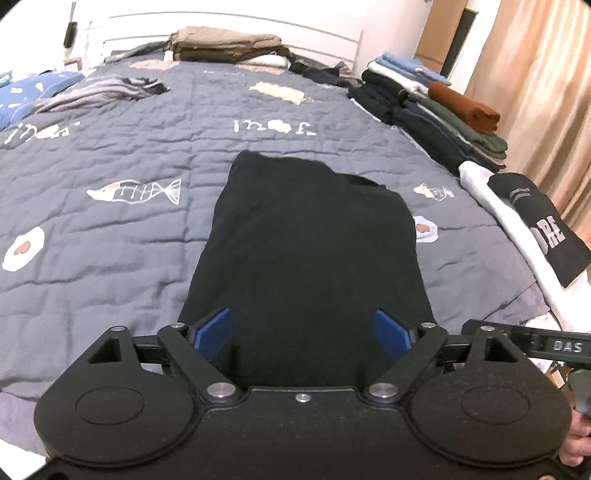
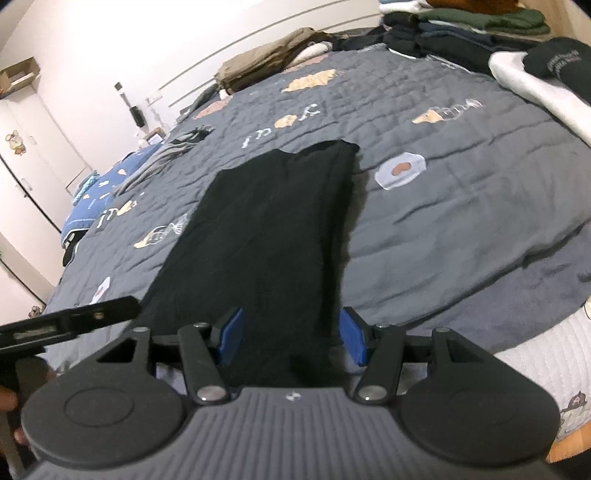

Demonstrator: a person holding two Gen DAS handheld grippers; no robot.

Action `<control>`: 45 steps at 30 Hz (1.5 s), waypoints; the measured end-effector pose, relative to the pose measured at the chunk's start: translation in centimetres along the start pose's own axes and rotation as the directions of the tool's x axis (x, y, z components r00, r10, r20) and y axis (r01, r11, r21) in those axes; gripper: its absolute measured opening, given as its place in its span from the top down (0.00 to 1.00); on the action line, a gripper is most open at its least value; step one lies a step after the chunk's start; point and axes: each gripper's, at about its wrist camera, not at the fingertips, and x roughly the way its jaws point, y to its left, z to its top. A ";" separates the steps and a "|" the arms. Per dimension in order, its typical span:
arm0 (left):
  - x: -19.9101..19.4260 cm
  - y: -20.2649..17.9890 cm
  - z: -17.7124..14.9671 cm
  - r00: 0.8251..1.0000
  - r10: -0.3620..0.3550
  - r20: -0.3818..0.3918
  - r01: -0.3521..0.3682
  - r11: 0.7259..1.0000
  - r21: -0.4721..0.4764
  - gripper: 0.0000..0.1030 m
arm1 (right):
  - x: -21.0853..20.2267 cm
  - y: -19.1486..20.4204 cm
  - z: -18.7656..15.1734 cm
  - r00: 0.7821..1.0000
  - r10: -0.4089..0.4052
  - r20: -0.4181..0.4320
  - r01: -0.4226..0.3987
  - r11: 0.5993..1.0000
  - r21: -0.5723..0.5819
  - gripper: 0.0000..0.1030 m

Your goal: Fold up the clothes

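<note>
Currently, a black garment [image 1: 310,251] is being kept flat on the grey quilted bedspread [image 1: 122,155] of a bed, folded into a long panel that is running away from both cameras toward the headboard [image 1: 229,29]. Its near end is being framed by the left tool [image 1: 303,334], whose blue pads [image 1: 214,334] are being held wide apart on either side of the cloth; no fabric is being pinched between them. The right tool [image 2: 291,338] is likewise being held with its pads [image 2: 352,339] spread, the near end of the garment [image 2: 266,229] lying between them without being clamped. Whether either tool is touching the cloth cannot be told.

In the left wrist view, part of the right tool's body [image 1: 554,345] is being shown at the right edge, and fingers of a hand [image 1: 578,439] are being seen below it.

Along the right side of the bed, stacks of folded clothes [image 1: 443,122] are being stored, with a rust-brown item [image 1: 463,105] on top, and nearer the camera a black printed shirt [image 1: 543,229] is resting on a white garment [image 1: 509,229]. A pile of khaki clothing [image 1: 225,42] is being kept at the head of the bed, and a grey striped garment [image 1: 103,92] is lying on the far left of the bedspread.
</note>
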 end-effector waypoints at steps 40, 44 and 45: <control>-2.0 0.6 0.8 0.990 -0.109 0.084 0.115 0.991 -0.068 0.15 | 6.4 -4.5 -0.6 0.913 0.397 -0.090 -0.343 0.869 0.356 0.35; -2.1 0.4 0.9 0.990 -0.115 0.087 0.120 0.991 -0.061 0.15 | 7.5 -4.0 -0.8 0.927 0.353 -0.130 -0.297 0.898 0.324 0.35; -2.1 0.4 0.8 0.990 -0.115 0.086 0.120 0.991 -0.058 0.15 | 7.8 -4.3 -0.9 0.926 0.355 -0.125 -0.296 0.892 0.341 0.35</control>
